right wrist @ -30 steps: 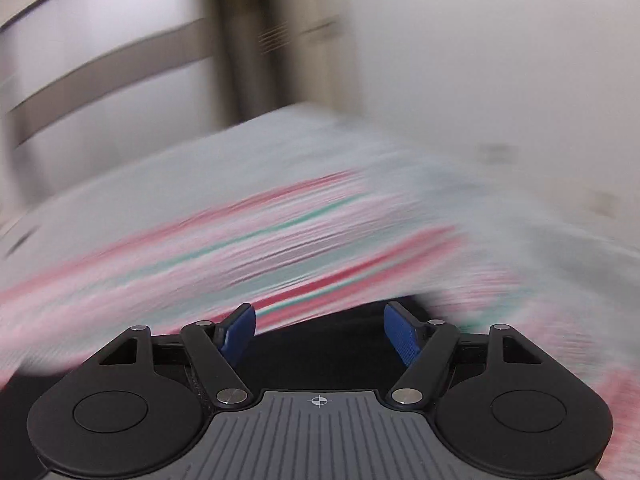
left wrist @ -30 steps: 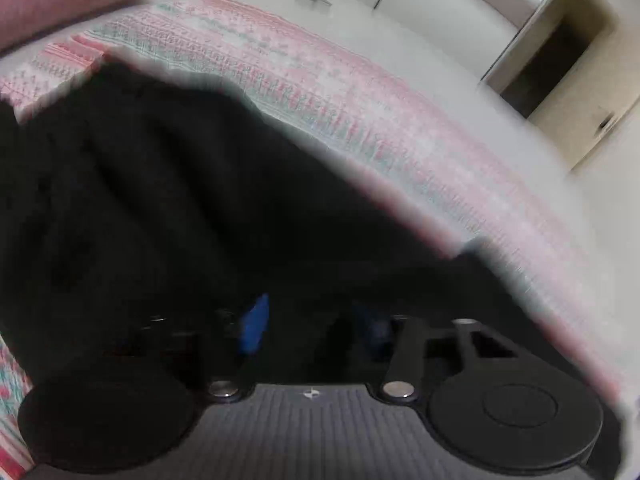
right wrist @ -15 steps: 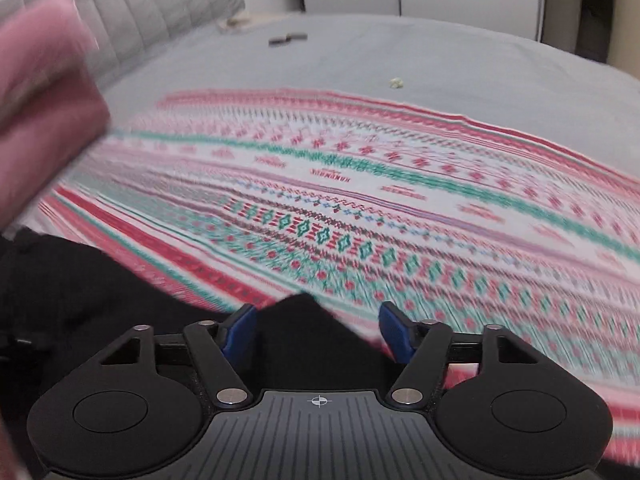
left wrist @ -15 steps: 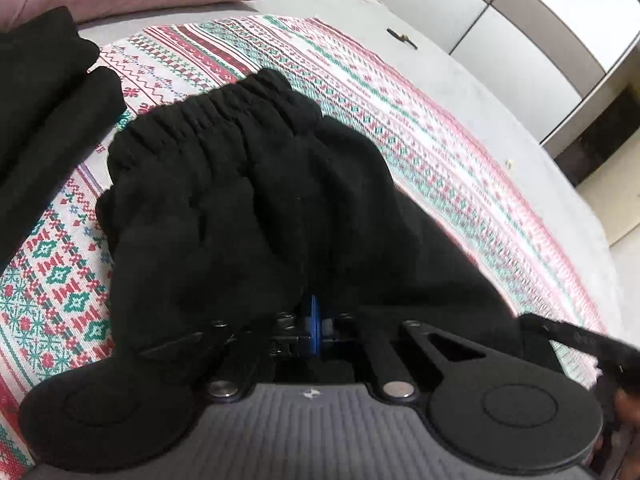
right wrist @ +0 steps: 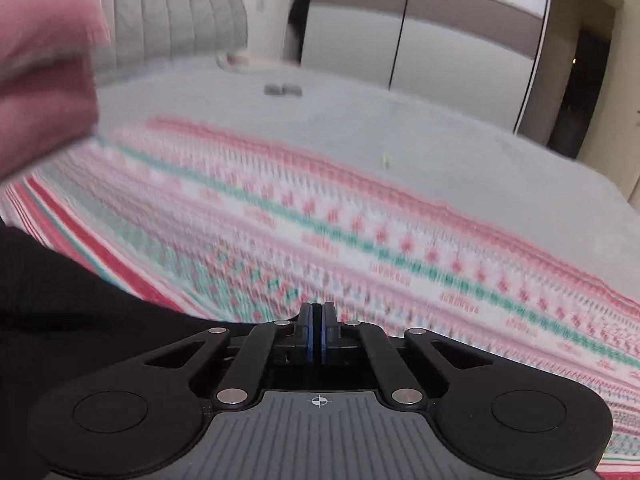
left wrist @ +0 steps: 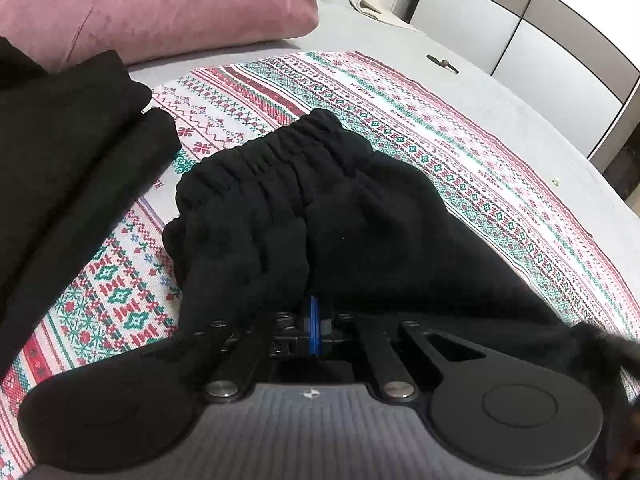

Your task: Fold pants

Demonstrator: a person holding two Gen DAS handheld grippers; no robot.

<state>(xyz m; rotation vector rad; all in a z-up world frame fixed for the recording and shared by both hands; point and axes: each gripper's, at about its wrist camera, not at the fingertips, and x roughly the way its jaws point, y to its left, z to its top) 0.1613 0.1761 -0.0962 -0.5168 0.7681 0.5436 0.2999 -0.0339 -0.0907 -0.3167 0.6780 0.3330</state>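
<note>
Folding on a bed (left wrist: 500, 92): grey sheet, with a patterned red-green-white blanket (left wrist: 420, 128) spread over it as the work surface. Pink pillow (left wrist: 152, 4) sits at the head end, out of the way. A stack of already folded black garments (left wrist: 68, 152) lies left of the working area, probably parked there to keep the middle free.

Black sweatpants (left wrist: 360, 216) lie bunched in the middle of the blanket, elastic waistband (left wrist: 264, 160) on the far side from the left camera, fabric rumpled and doubled over itself rather than flat. Looks mid-fold, not a finished rectangle.

Left gripper (left wrist: 314, 332): blue fingers (left wrist: 313, 320) pressed together right at the near edge of the pants, cloth draped over the linkage. Reads as pinching a layer of the sweatpants, likely to drag or lift that edge.

Right gripper (right wrist: 318, 334): fingers (right wrist: 308, 336) closed too, pads touching. Black fabric fills the lower left of that view next to the linkage, but I can't tell whether any cloth is caught between the pads. Right view is motion-blurred.

Small dark object (left wrist: 442, 63) on the bare sheet far back, unrelated. Risk in my view: a single-layer pinch drags the bunch instead of folding it.
</note>
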